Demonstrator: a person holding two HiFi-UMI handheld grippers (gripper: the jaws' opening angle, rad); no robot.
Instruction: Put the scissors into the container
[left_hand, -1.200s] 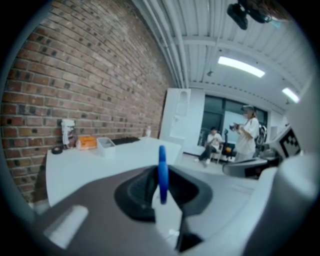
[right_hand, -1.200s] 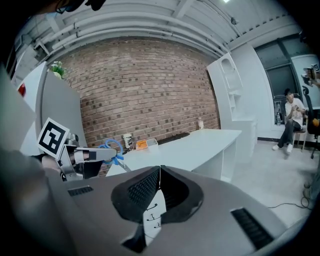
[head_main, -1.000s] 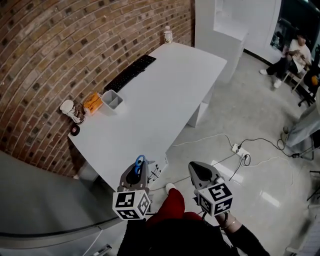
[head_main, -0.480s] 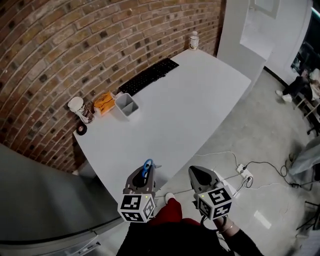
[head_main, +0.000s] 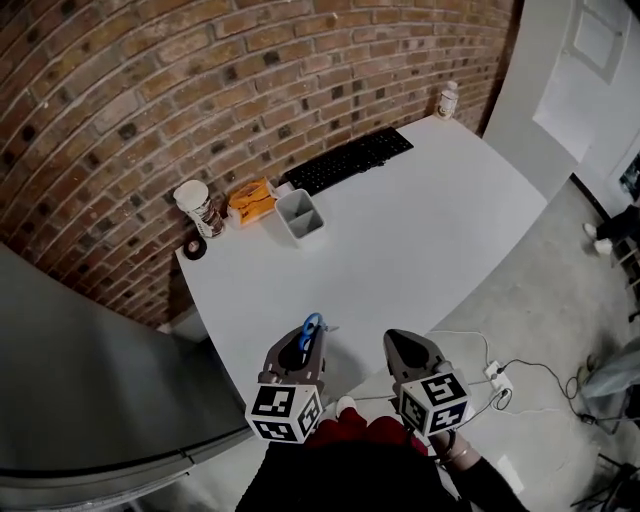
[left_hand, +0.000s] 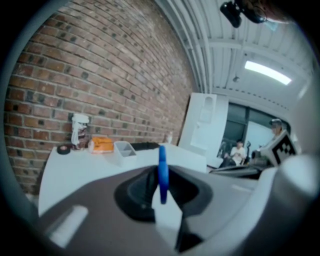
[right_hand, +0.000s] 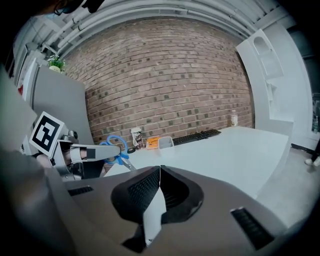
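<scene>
Currently the blue-looped scissors (head_main: 311, 328) are sitting edge-on, clamped between the dark pads of the left tool (head_main: 303, 342) at the near edge of the smooth white table (head_main: 430, 230). Beside it the right tool (head_main: 398, 345) is hovering, its jaws pressed together on nothing. The boxy pale container (head_main: 300, 218) is standing well apart, far left by the brick wall (head_main: 150, 90).

on the table (head_main: 420, 260) by the wall (head_main: 200, 80) — cup (head_main: 193, 203), box (head_main: 251, 199), container (head_main: 301, 218), keyboard (head_main: 350, 160), left to right.

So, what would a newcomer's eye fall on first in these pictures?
The blue-handled scissors stand out, clamped in the left gripper at the white table's near edge. Across the table, by the brick wall, sits the grey container, between an orange packet and a black keyboard.
</scene>
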